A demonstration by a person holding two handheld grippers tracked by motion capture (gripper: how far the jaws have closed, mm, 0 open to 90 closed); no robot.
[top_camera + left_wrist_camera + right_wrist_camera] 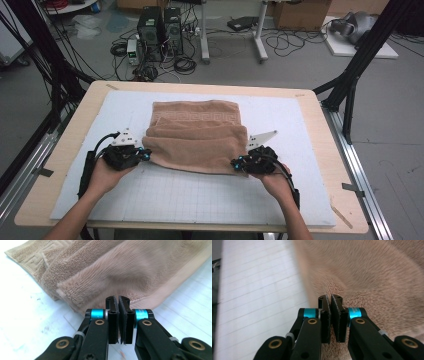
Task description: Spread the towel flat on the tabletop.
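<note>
While both forearms reach in from the near edge, the left gripper (145, 155) pinches the towel's (197, 137) near left corner. The right gripper (235, 163) pinches its near right corner.

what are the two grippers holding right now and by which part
Both hold the brown towel by its near edge: the left gripper pinches the near left corner, the right gripper the near right corner, jaws shut on the cloth.

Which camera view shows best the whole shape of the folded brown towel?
The high view: the towel lies entire on the white mat, folds visible. The left gripper view shows one corner; the right gripper view shows blurred pile.
</note>
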